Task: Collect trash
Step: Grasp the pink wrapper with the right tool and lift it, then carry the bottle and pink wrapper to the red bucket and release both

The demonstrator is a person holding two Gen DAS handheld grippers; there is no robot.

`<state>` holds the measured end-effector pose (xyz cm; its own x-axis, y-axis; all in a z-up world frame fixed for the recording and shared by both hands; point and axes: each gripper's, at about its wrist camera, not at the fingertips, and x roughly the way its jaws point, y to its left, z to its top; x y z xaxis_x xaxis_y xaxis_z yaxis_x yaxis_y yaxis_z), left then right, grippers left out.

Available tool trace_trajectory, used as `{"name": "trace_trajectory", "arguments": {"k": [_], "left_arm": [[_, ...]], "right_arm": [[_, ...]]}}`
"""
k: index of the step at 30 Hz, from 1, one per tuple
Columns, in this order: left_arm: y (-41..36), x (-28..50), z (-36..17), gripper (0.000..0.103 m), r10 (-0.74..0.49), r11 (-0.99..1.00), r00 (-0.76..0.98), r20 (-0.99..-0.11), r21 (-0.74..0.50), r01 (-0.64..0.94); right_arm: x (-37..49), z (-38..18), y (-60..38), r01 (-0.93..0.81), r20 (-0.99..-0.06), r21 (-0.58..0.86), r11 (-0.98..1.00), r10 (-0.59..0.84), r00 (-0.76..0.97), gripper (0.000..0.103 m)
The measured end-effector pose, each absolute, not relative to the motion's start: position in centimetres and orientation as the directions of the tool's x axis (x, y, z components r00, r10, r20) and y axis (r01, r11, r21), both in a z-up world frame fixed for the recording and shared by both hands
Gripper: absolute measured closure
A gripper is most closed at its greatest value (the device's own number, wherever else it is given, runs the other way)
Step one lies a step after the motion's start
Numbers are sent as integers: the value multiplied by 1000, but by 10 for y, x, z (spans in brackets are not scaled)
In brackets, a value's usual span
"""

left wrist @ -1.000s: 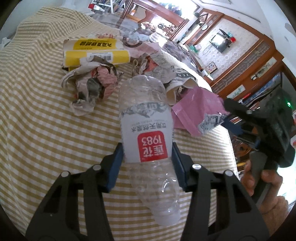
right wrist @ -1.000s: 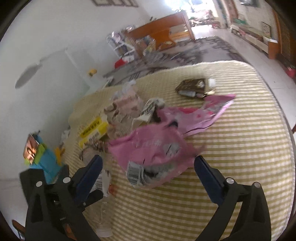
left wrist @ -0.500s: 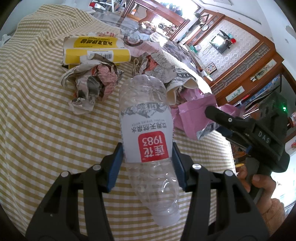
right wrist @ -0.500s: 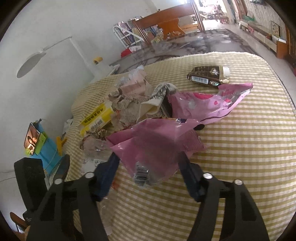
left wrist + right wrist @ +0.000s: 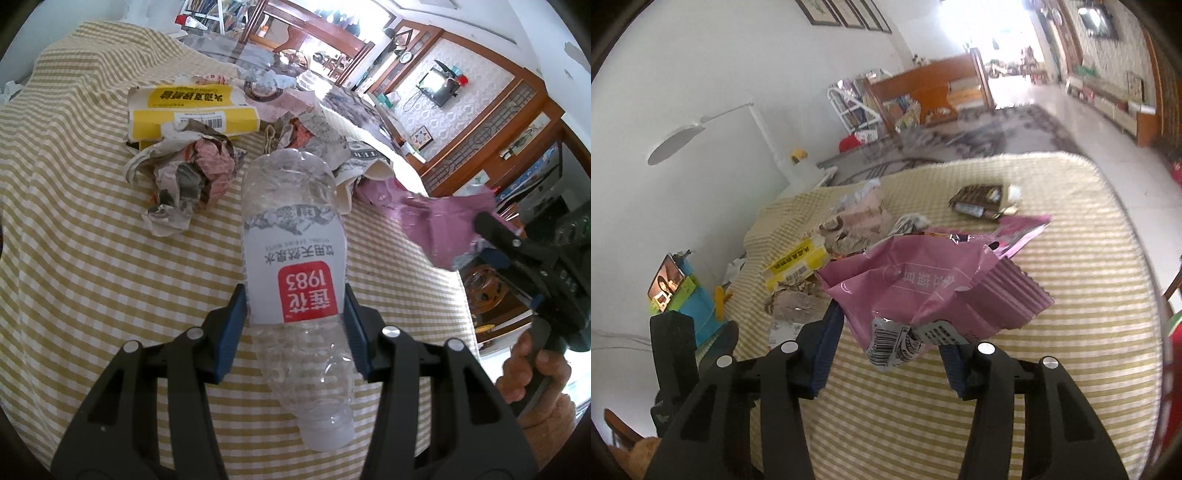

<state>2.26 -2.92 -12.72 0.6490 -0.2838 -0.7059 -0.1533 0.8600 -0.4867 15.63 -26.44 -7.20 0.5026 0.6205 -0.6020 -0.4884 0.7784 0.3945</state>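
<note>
Checked yellow-and-white cloth covered the tabletop (image 5: 74, 229), the biggest thing in both views, and the rubbish lay in a loose heap toward its far side. Largest of the loose pieces was a yellow carton (image 5: 192, 110) with a barcode, lying flat at the back of the heap. Just in front of it sat a wad of crumpled newspaper (image 5: 184, 184), touching the carton's near edge. A clear plastic bottle (image 5: 291, 258) with a red-and-white label was held above the cloth, its neck pointing toward the camera; the left gripper (image 5: 293, 332) pinched it, blue pads pressed against both sides of the label.

To the right, the right gripper (image 5: 890, 354) had a pink snack wrapper (image 5: 934, 291) between its pads — the jaws were closing on it, the pads squeezing the crumpled barcode end, and the wrapper's ridged edge hung clear of the cloth. A second pink wrapper (image 5: 1019, 232) lay flat behind it. Farther back, well apart from the heap, rested a small dark brown packet (image 5: 982, 201). A hand (image 5: 532, 373) wrapped the right gripper's handle at the edge of the left wrist view.
</note>
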Motion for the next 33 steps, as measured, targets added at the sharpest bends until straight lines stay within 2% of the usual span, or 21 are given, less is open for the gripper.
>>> {"name": "trace_trajectory", "arguments": {"k": [8,18,24,29,33], "left_arm": [[-45,14,-117,55,-219,906,671,-709,-402,-129],[-84,16,-102,56,-183,950,665,-724,-305,-70],[-129,26,-80,56,-246,947,675,-696,-319,17],[-180,41,-67,56,-339,928,660,-670,-352,119],[-219,52,-71,56,-401,911,618,-676,-366,191]], "right_arm": [[135,-42,-308,-405,-578,299,864,502,644,55],[133,-48,-375,-220,-572,252,943,328,752,55],[130,-58,-417,-132,-582,306,943,294,758,55],[129,-69,-462,-27,-575,449,893,312,756,54],[125,-66,-482,76,-583,434,898,216,784,54]]}}
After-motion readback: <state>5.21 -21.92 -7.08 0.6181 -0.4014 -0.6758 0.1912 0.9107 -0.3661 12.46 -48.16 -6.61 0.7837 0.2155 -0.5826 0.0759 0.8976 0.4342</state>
